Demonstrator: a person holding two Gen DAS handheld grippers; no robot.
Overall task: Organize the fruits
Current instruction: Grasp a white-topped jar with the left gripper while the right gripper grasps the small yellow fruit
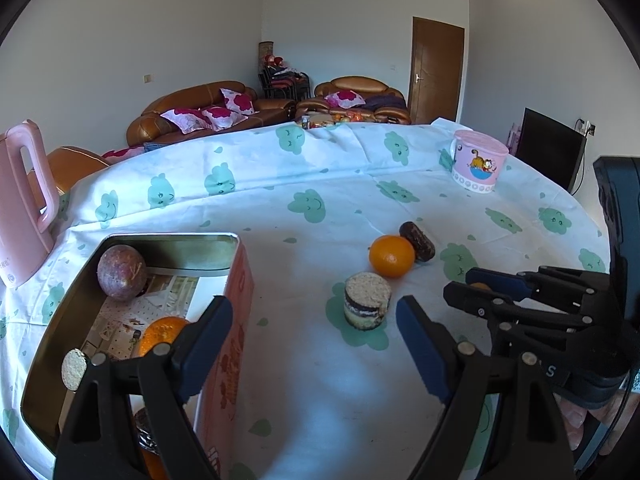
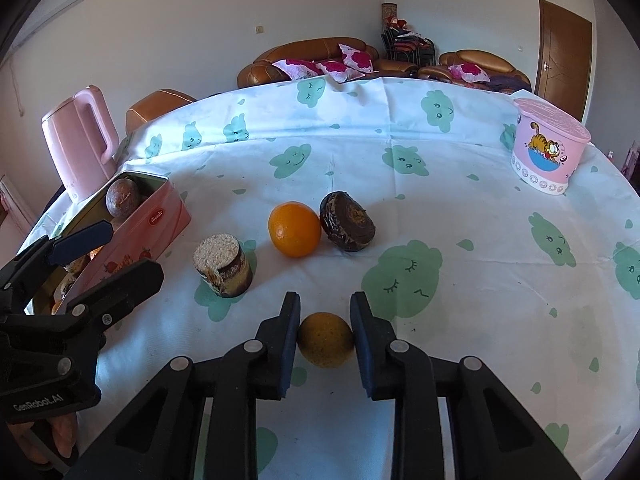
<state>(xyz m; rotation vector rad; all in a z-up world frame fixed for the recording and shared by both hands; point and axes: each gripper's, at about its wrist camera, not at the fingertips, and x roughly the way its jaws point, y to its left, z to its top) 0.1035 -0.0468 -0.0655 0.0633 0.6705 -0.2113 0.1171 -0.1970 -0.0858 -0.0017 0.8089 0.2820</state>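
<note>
My right gripper is shut on a small yellow-orange fruit, low over the tablecloth; it also shows in the left wrist view. My left gripper is open and empty, its left finger over the pink tin. The tin holds a purple passion fruit, an orange and snack cakes. On the cloth lie an orange, a chocolate cake and a layered round cake.
A pink kettle stands at the table's left edge behind the tin. A pink cartoon cup with lid stands at the far right. The table has a white cloth with green clouds. Sofas are beyond.
</note>
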